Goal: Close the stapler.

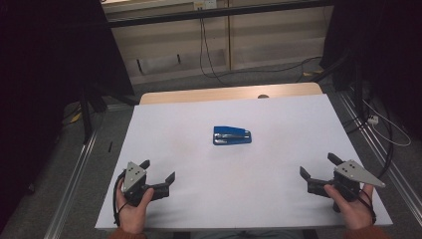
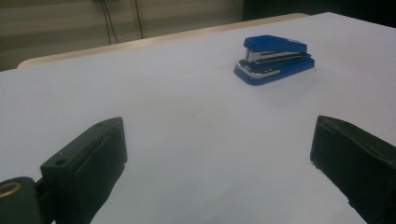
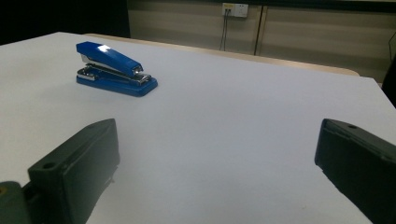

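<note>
Since both claws, the left gripper (image 1: 159,171) and the right gripper (image 1: 318,167), are wide open and hold nothing, bring one slowly to the blue stapler (image 1: 232,135) in the middle of the table (image 1: 278,199) and pinch its long sides.

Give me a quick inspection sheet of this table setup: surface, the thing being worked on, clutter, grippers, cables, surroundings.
Surface: white table, flat and clean, with a bare wooden strip along the far edge.
Job's things: blue stapler lying closed near the middle, untouched.
Clutter: nothing seen.
Grippers: left gripper and right gripper both held low at the near corners, jaws wide apart and empty, well short of the stapler.
Cables: a black cable loops by the left hand; more wires hang down the far wall and trail over the floor at right.
Surroundings: beige wall panels behind, dark curtains at both sides, metal rails on the floor.
</note>
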The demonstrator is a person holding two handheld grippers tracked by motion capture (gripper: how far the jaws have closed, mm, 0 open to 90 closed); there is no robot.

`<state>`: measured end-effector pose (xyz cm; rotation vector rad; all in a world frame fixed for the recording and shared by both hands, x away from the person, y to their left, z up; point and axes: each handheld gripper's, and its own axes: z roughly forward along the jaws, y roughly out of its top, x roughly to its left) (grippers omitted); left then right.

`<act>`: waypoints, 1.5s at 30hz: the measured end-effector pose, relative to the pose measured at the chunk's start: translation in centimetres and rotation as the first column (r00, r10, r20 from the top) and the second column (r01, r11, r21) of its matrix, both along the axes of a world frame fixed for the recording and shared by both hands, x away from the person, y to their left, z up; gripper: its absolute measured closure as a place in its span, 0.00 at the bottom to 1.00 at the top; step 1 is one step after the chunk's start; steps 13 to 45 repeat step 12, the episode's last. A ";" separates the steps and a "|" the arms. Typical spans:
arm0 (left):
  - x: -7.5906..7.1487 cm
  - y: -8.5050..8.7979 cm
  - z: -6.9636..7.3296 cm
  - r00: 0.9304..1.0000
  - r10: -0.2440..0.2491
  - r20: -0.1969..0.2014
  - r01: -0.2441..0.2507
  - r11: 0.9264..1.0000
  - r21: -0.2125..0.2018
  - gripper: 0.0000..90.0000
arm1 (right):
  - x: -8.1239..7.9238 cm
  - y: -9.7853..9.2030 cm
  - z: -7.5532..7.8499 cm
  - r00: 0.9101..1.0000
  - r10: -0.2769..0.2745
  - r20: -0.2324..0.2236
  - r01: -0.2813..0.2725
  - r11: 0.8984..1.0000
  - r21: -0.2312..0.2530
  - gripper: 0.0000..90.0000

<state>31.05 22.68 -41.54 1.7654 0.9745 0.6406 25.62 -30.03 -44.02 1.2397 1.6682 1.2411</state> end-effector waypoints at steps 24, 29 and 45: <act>0.8 0.0 0.1 1.000 -0.019 -0.007 0.019 1.000 -0.007 0.05 | 0.9 0.4 -0.3 1.000 0.002 -0.028 -0.002 1.000 0.007 0.00; 0.8 0.0 0.1 1.000 -0.019 -0.007 0.019 1.000 -0.007 0.05 | 0.9 0.4 -0.3 1.000 0.002 -0.028 -0.002 1.000 0.007 0.00; 0.8 0.0 0.1 1.000 -0.019 -0.007 0.019 1.000 -0.007 0.05 | 0.9 0.4 -0.3 1.000 0.002 -0.028 -0.002 1.000 0.007 0.00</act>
